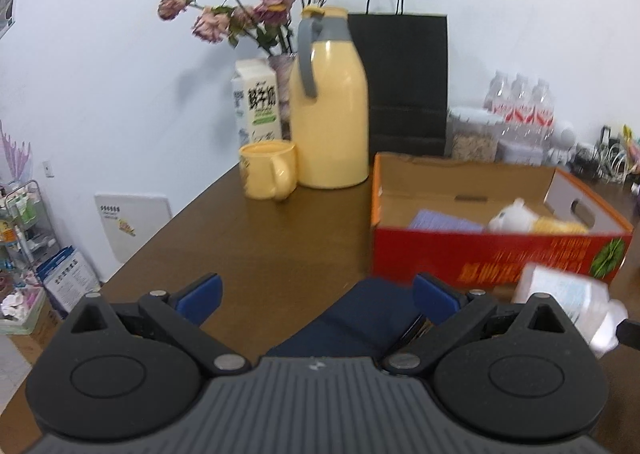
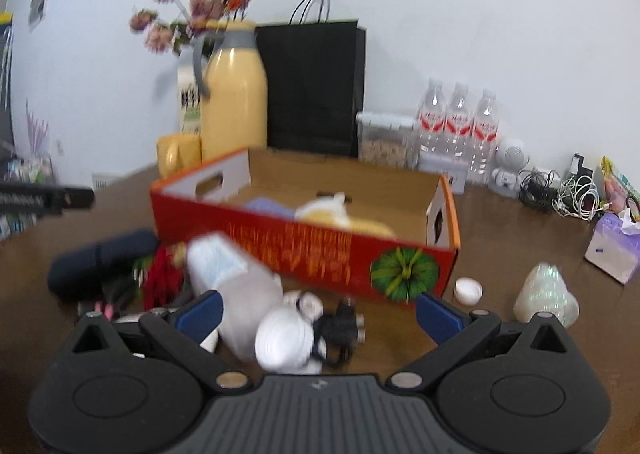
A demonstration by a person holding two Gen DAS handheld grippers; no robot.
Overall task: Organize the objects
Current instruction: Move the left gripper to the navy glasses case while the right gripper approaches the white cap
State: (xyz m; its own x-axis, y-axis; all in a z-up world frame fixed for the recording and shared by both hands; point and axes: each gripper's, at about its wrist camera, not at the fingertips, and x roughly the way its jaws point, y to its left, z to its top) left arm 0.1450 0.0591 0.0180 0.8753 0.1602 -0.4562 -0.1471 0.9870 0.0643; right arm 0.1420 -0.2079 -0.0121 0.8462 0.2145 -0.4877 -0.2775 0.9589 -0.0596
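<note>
Left tool (image 1: 318,296): yours, spread wide, empty, above dark blue pouch (image 1: 360,318).
Right tool (image 2: 318,312): spread wide, empty, over white clutter.
Red box (image 2: 320,250): on desk (image 1: 280,238), plush toy (image 2: 340,214) inside.

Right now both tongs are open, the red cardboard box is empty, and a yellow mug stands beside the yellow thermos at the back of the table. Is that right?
Not quite: the red cardboard box is not empty. The right wrist view shows a white and yellow plush toy and a purple item inside it. The rest holds: both tongs, left and right, are open, and the yellow mug stands beside the yellow thermos.
</note>
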